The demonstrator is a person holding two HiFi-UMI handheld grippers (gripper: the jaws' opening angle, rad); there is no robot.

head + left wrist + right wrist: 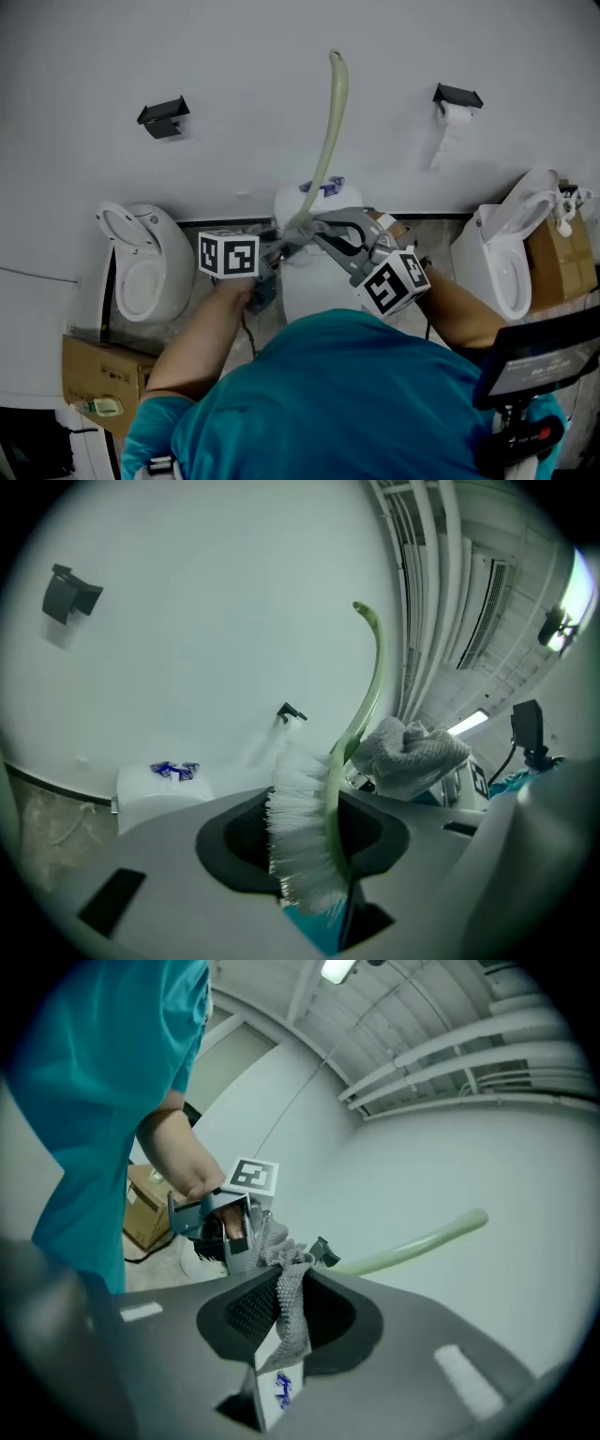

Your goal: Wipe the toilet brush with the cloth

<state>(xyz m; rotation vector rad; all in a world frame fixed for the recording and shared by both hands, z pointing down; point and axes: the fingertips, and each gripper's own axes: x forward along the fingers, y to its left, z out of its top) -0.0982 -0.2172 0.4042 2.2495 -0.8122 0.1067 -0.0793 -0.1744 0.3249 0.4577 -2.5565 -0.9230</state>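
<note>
White wall (84, 56), washroom, toilet (141, 272) at left.
Forearms raised, meeting mid-scene: left gripper (314, 864) clamped on toilet brush (300, 827) bristles, handle upward; right gripper (279, 1330) pinching grey cloth (286, 1297) just beside.

The right gripper (281, 1283) fills the bottom of the frame, its jaws closed on a grey knitted cloth (292, 1312). A white tag with blue print hangs from the cloth at the lower centre. The cloth rises to the middle of the frame, where its top lies against the left gripper (230, 1227). A hand (183, 1162) holds that gripper at centre left. From behind the cloth's top, the pale green handle of the toilet brush (424, 1241) curves out towards the right edge. A teal shirt (103, 1082) covers the upper left, with a cardboard box (146, 1213) on the floor at the left. A ceiling light (337, 969) glows at the top.
</note>
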